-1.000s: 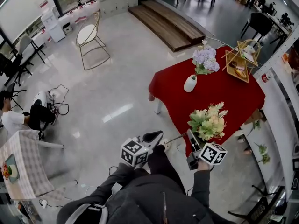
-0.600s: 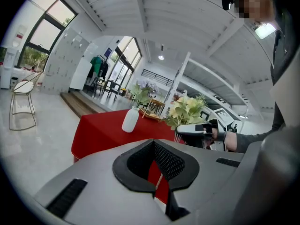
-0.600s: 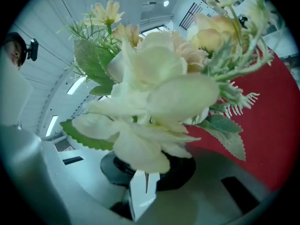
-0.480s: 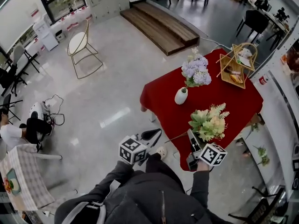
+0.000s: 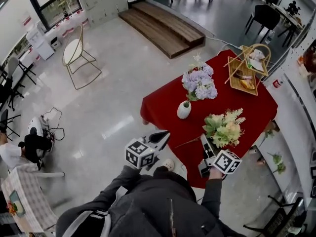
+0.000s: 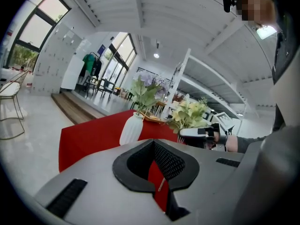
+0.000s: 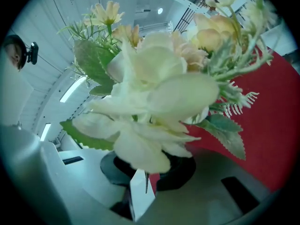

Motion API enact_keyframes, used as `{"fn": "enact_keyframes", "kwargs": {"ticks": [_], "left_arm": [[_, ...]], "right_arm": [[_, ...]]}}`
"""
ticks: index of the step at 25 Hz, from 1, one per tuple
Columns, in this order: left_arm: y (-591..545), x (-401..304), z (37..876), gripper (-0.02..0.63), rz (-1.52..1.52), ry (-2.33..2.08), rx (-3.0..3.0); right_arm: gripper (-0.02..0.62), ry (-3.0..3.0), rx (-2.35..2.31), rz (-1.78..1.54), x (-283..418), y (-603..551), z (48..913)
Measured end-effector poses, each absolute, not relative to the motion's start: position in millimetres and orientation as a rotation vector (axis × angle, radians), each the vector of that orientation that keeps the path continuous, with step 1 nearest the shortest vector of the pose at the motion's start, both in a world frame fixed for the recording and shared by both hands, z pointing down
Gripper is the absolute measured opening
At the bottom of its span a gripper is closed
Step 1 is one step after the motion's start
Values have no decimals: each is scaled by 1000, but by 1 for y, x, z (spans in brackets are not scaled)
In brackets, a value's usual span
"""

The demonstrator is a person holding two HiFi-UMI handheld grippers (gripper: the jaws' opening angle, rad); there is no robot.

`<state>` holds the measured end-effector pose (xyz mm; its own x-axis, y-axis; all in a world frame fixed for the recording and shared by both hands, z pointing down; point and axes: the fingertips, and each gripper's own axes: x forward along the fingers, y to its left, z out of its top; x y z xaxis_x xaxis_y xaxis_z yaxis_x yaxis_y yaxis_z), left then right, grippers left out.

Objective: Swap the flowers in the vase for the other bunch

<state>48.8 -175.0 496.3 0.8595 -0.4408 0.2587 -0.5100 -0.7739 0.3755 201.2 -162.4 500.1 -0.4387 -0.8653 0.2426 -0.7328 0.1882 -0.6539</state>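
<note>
1. Got the cream bunch [image 5: 224, 128] pinched low on its stems in the right gripper [image 5: 205, 142], closed firmly on them, with the blooms at roughly 1 o'clock from it, over the 5 o'clock part of the red desk [image 5: 253, 102].
2. Left gripper [image 5: 163, 136]: shut tight with nothing in it, aimed at the near desk edge.
3. Can see the white vase [image 5: 183, 110] upright near the 9 o'clock side of the desk, about 1 o'clock from the left gripper, with the lilac flowers [image 5: 198, 82] in it. Wooden basket [image 5: 245, 69] over at 1 o'clock, well apart.
4. Guessing the lilac flowers come out first. Open the left gripper and take the stems just above the vase mouth, not the heads. Look soft, crushable, probably fake and very light.
5. Worth watching the vase too. Looks like smooth ceramic, narrow and top-heavy, so likely to tip or lift along with jammed stems. Pull straight up.
6. Same deal for the cream bunch: keep hold low on the stems to avoid snagging floppy leaves on the mouth going in.
</note>
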Motion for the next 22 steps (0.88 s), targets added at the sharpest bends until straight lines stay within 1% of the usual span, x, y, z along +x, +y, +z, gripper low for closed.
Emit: {"fn": "enact_keyframes", "kwargs": {"ticks": [8, 22], "left_arm": [[-196, 63, 505, 9, 196, -685, 2597], [-229, 75, 471, 11, 200, -658, 2704]], "right_arm": [[55, 2279, -1538, -1086, 199, -172, 505], [55, 2241, -1536, -995, 182, -148, 483]]}}
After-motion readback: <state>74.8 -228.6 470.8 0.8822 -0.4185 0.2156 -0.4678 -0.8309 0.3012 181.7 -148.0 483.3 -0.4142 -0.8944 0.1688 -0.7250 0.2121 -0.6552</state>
